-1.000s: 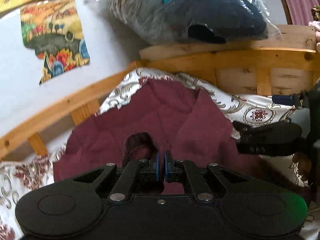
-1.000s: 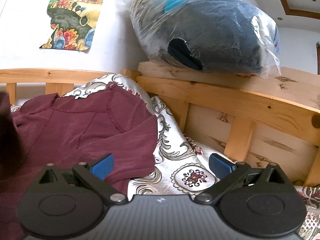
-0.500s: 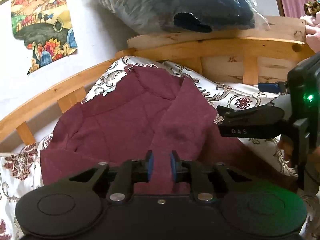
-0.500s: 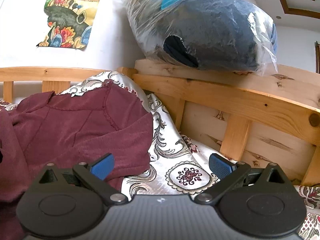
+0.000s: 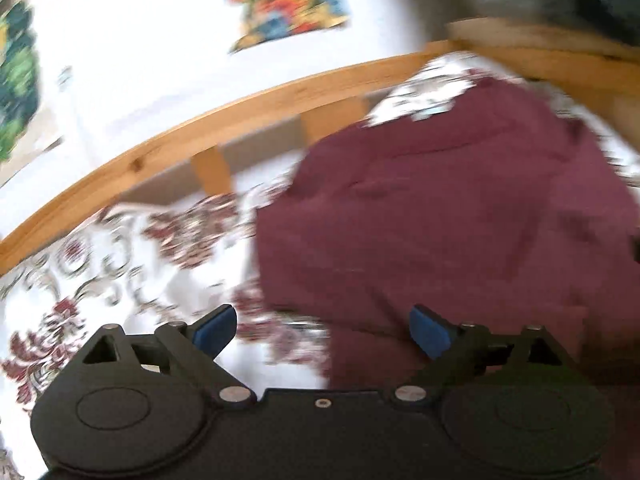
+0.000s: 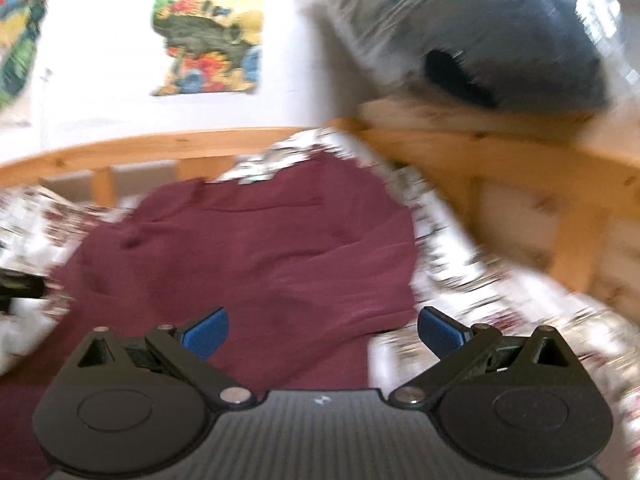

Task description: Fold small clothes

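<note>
A maroon garment (image 5: 452,216) lies spread on a floral bedcover (image 5: 120,264); both views are blurred by motion. My left gripper (image 5: 322,330) hangs over the garment's near left edge, its jaws opening wide, blue pads (image 5: 214,328) touching no cloth. The same maroon garment (image 6: 256,248) fills the middle of the right wrist view. My right gripper (image 6: 322,332) stands open above its near right edge, with nothing pinched between its blue pads (image 6: 206,334). A dark part of the left tool (image 6: 20,286) shows at the left edge.
A wooden bed rail (image 5: 192,132) curves behind the bedcover. A plastic-wrapped grey-blue bundle (image 6: 500,32) rests on the wooden frame (image 6: 520,168) at the right. Colourful posters (image 6: 210,28) hang on the white wall.
My left gripper let go of the maroon cloth, opened wide and swung left off the garment's middle. The right wrist view turned left, so the garment now lies centred; its jaws stayed open.
</note>
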`<state>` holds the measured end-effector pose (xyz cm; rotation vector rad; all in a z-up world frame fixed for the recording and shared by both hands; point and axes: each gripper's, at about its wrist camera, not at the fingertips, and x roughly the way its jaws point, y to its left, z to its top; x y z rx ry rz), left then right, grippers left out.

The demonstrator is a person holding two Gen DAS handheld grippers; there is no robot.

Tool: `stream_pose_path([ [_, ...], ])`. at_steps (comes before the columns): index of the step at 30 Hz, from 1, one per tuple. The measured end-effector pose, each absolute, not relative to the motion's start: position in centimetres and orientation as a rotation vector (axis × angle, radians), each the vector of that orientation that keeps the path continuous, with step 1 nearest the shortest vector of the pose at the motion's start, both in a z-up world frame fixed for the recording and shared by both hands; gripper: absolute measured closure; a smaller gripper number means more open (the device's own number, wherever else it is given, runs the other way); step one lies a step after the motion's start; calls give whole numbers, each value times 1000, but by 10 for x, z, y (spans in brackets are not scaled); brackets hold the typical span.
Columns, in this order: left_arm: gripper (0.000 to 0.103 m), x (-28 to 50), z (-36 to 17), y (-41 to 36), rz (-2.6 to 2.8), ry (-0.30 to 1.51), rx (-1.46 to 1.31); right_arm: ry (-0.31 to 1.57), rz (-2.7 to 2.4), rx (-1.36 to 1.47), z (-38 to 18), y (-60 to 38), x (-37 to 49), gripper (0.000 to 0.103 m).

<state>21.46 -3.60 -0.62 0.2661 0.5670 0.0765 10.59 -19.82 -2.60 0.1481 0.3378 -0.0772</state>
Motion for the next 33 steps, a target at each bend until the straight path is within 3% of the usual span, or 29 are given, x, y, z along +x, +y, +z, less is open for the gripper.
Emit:
stream_pose_path([
  [3,9,241,-12,-12,161,602,232,375,19,177,-29,-186,117,9],
  [8,9,274,-21,14,192,652,134,446,92,100,-40,-158,138,34],
  [12,9,285,-27,20,148,664,108,506,140,47,-49,-141,143,47],
  [14,9,289,-33,16,135,676,129,535,148,28,-53,-137,145,73],
  [17,10,294,-42,16,135,711,132,533,141,15,-54,-134,143,94],
  [24,10,302,-48,15,134,743,136,416,58,77,-25,-157,123,95],
  [30,10,301,-51,7,127,744,175,498,38,80,-41,-162,134,94],
  [33,12,295,-48,6,114,727,178,506,9,83,-44,-163,136,76],
])
